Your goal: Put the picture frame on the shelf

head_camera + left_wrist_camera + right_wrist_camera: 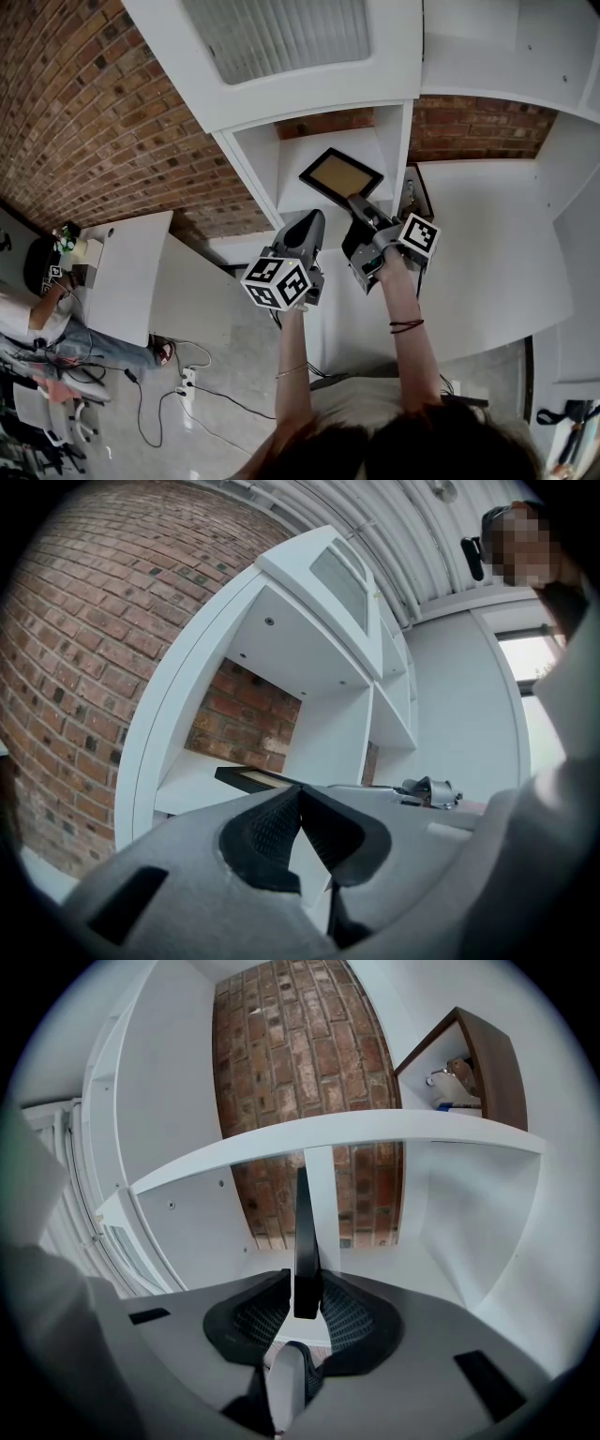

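Picture frame (341,175) sits inside the open shelf (292,199) compartment, pinched by one edge between the fingers (255,1320) of the right gripper (360,210). I cannot tell whether it touches the shelf board yet. Held only at the rim, it could pivot or slip from the grip, or topple if released while leaning. The left gripper (307,225) hovers just beside, its fingers pressed together on nothing. The white divider (397,141) and a brown box (416,192) stand close on the right, easy to knock.
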